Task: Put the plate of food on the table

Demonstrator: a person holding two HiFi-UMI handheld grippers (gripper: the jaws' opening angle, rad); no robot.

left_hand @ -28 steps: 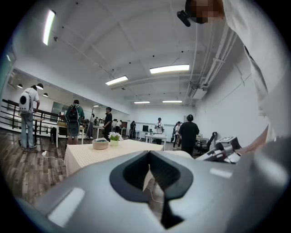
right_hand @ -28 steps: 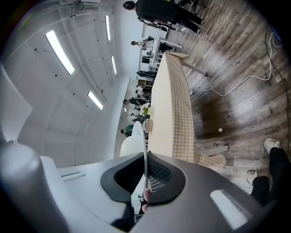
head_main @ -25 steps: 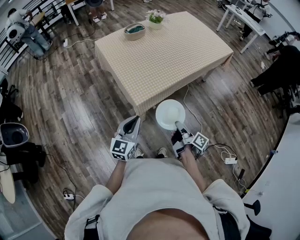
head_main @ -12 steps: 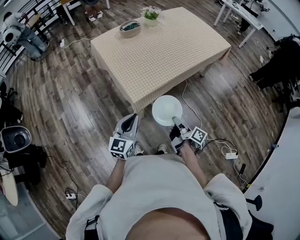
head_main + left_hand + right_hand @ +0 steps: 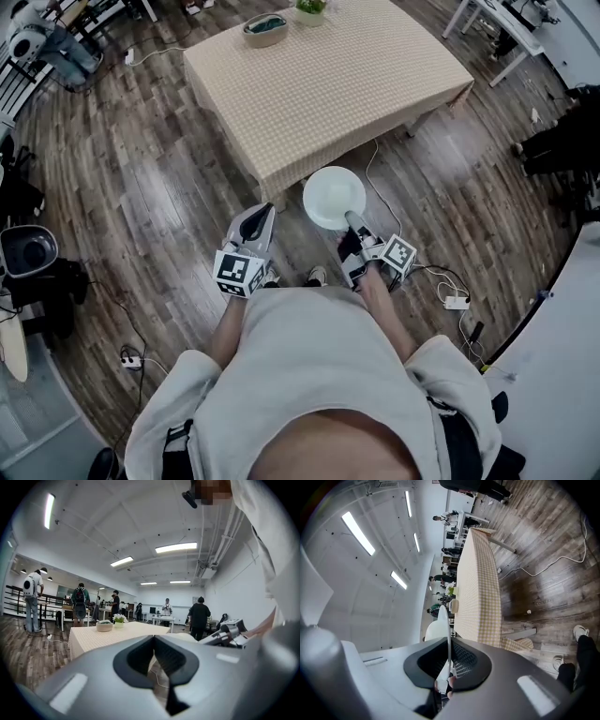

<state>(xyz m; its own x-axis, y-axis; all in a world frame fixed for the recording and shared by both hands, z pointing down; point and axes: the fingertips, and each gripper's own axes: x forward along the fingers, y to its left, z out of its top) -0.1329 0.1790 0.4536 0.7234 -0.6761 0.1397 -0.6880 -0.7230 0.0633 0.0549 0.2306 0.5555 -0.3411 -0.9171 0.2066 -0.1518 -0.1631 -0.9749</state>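
Observation:
A white round plate (image 5: 334, 195) hangs level over the wood floor, just short of the near edge of the checked-cloth table (image 5: 328, 84). I see no food on it. My right gripper (image 5: 354, 223) grips its near rim. In the right gripper view the plate (image 5: 448, 620) shows edge-on between the pads; the jaws are opening slightly while still pressing on it. My left gripper (image 5: 262, 216) hovers to the left of the plate, shut and empty. In the left gripper view its jaws meet, and the table (image 5: 108, 637) lies ahead.
A bowl (image 5: 265, 28) and a flower pot (image 5: 310, 7) stand at the table's far edge. Cables and a power strip (image 5: 457, 302) lie on the floor to the right. A black bin (image 5: 28, 251) stands at the left. Several people stand far off.
The plate and both grippers have come nearer to the table's near edge as the person stepped forward. The right gripper's hold on the plate is unchanged, and the left stays shut.

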